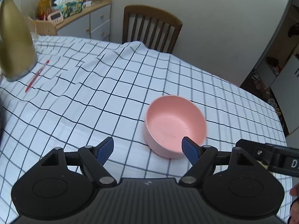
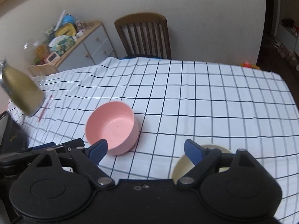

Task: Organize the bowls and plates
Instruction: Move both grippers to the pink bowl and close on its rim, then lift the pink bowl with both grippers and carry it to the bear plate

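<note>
A pink bowl [image 1: 174,127] [image 2: 112,128] stands upright on the checked tablecloth [image 1: 93,85] [image 2: 205,102]. My left gripper [image 1: 147,150] hangs open above the cloth; its right blue pad overlaps the bowl's near rim in the picture and nothing lies between the fingers. My right gripper [image 2: 145,151] is open too, with bare cloth between its fingers; the pink bowl sits just past its left fingertip. A cream bowl [image 2: 186,164] lies under the right finger, largely hidden by it. The other gripper's body [image 1: 271,158] [image 2: 37,149] shows at each view's edge.
A tall gold thermos jug [image 1: 15,43] [image 2: 24,93] stands at the table's left, with a red pen [image 1: 36,76] beside it. A wooden chair [image 1: 151,28] [image 2: 143,35] is at the far side. A cluttered sideboard [image 1: 74,13] stands by the wall.
</note>
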{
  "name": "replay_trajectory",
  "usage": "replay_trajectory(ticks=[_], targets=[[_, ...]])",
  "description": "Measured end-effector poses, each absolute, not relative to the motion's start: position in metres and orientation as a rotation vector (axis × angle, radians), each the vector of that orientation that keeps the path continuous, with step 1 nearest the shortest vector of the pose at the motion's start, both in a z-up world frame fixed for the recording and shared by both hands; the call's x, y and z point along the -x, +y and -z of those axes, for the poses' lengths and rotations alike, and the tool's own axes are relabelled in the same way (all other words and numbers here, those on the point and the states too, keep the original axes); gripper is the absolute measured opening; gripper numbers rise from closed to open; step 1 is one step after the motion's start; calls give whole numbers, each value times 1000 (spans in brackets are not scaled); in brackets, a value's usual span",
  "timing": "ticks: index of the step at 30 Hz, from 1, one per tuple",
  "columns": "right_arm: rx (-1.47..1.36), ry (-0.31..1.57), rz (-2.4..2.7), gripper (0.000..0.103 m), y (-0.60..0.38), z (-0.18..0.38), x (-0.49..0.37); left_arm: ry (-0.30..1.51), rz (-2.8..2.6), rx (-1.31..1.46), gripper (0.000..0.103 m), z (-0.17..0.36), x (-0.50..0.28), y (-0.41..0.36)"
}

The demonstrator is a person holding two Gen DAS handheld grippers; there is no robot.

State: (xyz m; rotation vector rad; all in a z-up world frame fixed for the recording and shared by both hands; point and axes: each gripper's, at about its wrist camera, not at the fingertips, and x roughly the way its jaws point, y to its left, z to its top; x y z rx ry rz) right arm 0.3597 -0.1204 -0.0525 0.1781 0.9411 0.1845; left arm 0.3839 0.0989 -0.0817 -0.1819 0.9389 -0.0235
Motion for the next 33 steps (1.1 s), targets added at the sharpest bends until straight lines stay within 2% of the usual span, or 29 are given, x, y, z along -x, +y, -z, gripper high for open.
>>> replay_trajectory(ticks=[2, 9, 13, 18, 22, 24, 26, 31, 33], targets=[[-184, 952, -171, 88, -115, 62, -372, 956, 16, 196, 80, 90, -396, 103], [-144, 996, -157, 75, -98, 88, -398, 988, -7, 211, 80, 112, -424, 111], [-156, 1021, -165, 72, -91, 96, -406, 1004, -7, 209, 79, 121, -434, 112], [-162, 1045, -178, 58, -85, 100, -411, 1010, 1, 229, 77, 126, -440, 115], [-166, 1049, -177, 46, -84, 102, -414, 1024, 23, 261, 58, 130, -444, 114], [-168, 1049, -172, 36, -83, 103, -415, 1030, 32, 281, 49, 131, -445, 114], [-170, 1047, -173, 33, -82, 102, -415, 1025, 36, 286, 36, 130, -445, 112], [-166, 1045, -182, 20, -81, 101, -417, 1026, 63, 283, 17, 129, -444, 107], [-167, 1048, -191, 12, -80, 100, -416, 1027, 70, 276, 14, 128, -443, 105]])
